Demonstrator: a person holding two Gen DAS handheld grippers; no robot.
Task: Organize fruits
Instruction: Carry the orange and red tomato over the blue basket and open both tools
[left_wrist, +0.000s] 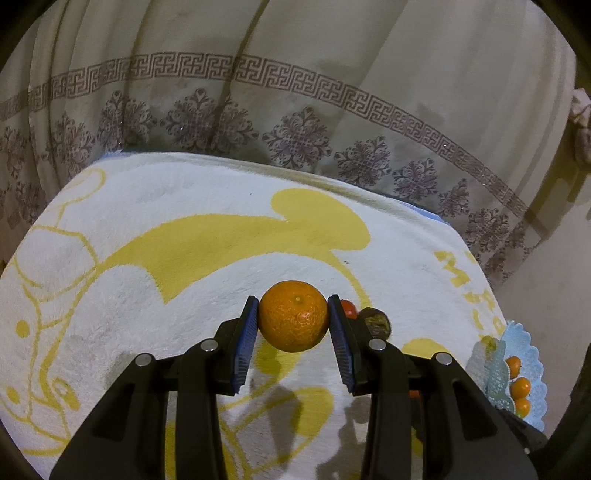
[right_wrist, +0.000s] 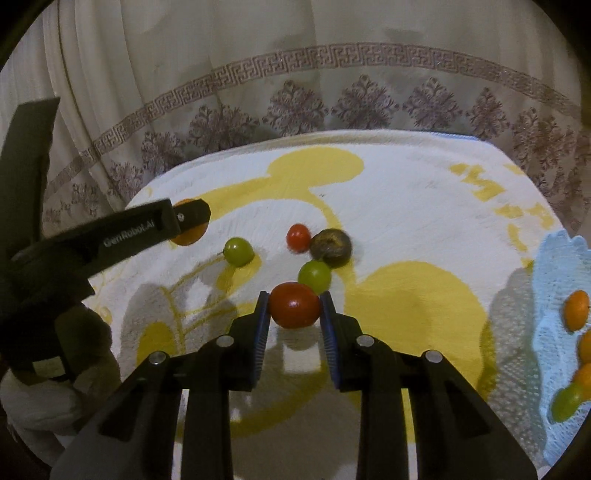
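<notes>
Where curtain (left_wrist: 295, 92) hangs (patterned), towel-draped table (left_wrist: 221, 229).

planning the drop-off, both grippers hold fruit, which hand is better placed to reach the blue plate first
Right, probably. The right gripper holds a red tomato with the blue plate close on its right; the left gripper, clamping an orange, sits farther away.

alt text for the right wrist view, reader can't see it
The right gripper is shut on a red tomato above a white and yellow towel. Loose fruits lie beyond it, and a blue tray with oranges sits at right.
</notes>
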